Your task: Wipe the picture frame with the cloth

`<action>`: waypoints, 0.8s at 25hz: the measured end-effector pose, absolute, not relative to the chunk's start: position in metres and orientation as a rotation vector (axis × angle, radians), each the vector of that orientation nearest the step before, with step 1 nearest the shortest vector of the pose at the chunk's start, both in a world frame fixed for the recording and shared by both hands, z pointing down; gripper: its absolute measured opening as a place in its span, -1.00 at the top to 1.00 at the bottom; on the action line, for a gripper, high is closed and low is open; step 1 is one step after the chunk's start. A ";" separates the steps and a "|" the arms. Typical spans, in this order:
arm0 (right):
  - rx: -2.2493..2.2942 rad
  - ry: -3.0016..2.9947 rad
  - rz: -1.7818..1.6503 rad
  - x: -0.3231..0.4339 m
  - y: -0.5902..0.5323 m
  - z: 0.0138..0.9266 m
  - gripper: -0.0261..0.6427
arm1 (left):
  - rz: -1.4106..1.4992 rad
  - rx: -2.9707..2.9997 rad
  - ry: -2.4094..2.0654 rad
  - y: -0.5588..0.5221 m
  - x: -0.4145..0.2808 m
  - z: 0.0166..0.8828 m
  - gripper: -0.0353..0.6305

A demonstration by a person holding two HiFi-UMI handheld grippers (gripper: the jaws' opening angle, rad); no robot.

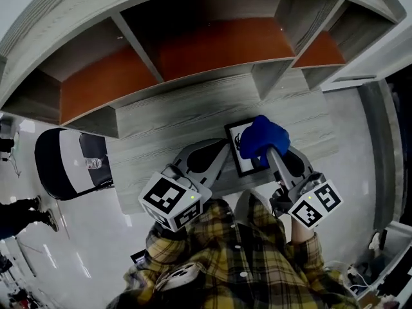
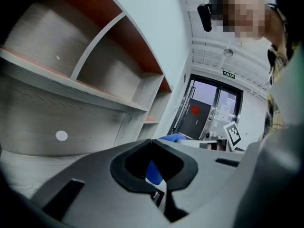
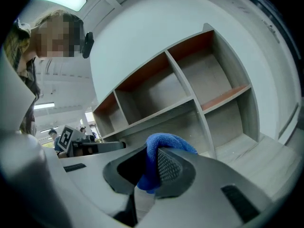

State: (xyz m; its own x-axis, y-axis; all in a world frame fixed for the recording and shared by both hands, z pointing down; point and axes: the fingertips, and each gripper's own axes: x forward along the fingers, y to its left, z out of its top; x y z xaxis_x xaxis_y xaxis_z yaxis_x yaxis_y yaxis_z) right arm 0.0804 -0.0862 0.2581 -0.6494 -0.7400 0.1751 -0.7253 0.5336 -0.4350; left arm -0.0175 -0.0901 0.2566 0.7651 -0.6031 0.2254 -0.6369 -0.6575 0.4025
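- A person in a yellow-and-black plaid shirt stood at the near edge of the scene, below the picture frame in the head view, with a gripper in each hand.
- The left gripper, with its black-and-white marker cube, reached up toward the left edge of the frame. Its jaws were pressed fully together at the tips, with nothing seen between them.
- The right gripper came in from the right of the frame. Its jaws were clamped on a bright blue, fuzzy cloth, and a fold of it bulged out past the ribbed pad.
- The bunched cloth sat over the upper right part of the frame and hid that corner. Whether it touched the surface could not be told.
- The black-edged, white-faced rectangular picture frame lay flat near the front edge of a grey wood-grain desk.
- To the frame's left, off the desk, a rounded black-and-white object, perhaps a chair, stood on the pale floor.
- Beyond the frame rose a grey wooden shelf unit with orange back panels.
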 end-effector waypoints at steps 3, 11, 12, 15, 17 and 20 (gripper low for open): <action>-1.385 2.696 -0.787 0.077 -0.088 0.272 0.78 | 0.135 2.484 -0.869 -0.098 -0.021 0.275 0.88; -1.461 2.666 -0.900 0.075 -0.084 0.311 0.78 | 0.185 2.434 -0.753 -0.116 -0.009 0.331 0.87; -1.461 2.669 -0.913 0.074 -0.082 0.317 0.78 | 0.200 2.424 -0.750 -0.119 -0.009 0.341 0.87; -1.458 2.679 -0.948 0.073 -0.076 0.332 0.78 | 0.295 2.409 -0.740 -0.128 -0.007 0.374 0.87; -1.460 2.678 -0.972 0.074 -0.073 0.342 0.78 | 0.348 2.392 -0.734 -0.135 -0.007 0.396 0.86; -1.472 2.663 -1.006 0.077 -0.070 0.357 0.78 | 0.416 2.359 -0.706 -0.146 -0.003 0.427 0.72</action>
